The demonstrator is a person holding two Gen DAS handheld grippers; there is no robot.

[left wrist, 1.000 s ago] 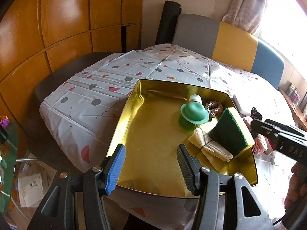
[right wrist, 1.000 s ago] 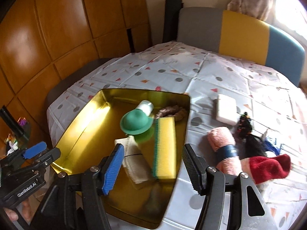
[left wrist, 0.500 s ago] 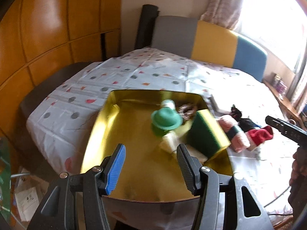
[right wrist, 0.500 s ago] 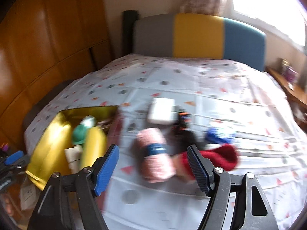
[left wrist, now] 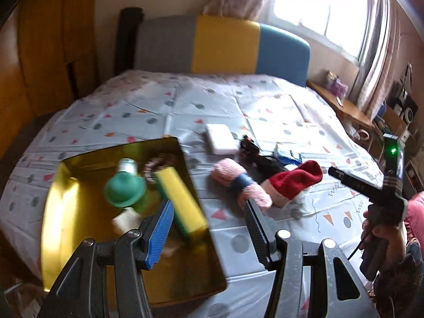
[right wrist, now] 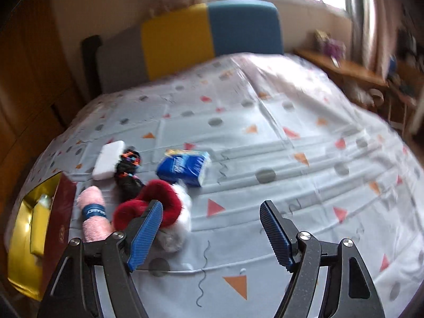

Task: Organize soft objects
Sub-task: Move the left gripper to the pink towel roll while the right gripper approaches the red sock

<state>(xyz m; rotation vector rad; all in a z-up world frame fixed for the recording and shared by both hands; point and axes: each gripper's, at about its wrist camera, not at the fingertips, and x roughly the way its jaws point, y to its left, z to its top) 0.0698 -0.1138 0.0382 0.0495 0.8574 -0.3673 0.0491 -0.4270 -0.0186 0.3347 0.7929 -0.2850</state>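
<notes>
- Jaws of the right gripper (right wrist: 212,233) are opening, standing wide apart with nothing between them; only patterned tablecloth (right wrist: 265,143) is showing in the gap.
- Left gripper (left wrist: 206,228) is holding its jaws well apart and gripping nothing; it is hanging over the near right corner of the gold tray (left wrist: 66,212).
- Red and white hat (right wrist: 159,206) is lying just beyond the right gripper's blue finger, partly hidden behind it.
- Pink rolled towel (right wrist: 92,217) with a blue band is lying just left of the hat, close beside the tray's red outer wall.
- Blue tissue pack (right wrist: 182,167), a white block (right wrist: 108,159) and a black multicoloured item (right wrist: 128,169) are sitting farther back on the cloth.
- Tray is holding a green hat (left wrist: 123,188), a yellow sponge (left wrist: 180,201), a cream cloth (left wrist: 124,220) and a braided ring (left wrist: 156,164); this area is motion-blurred.
- Person's hand (left wrist: 381,241) is gripping the right tool's handle at the left view's right edge.
</notes>
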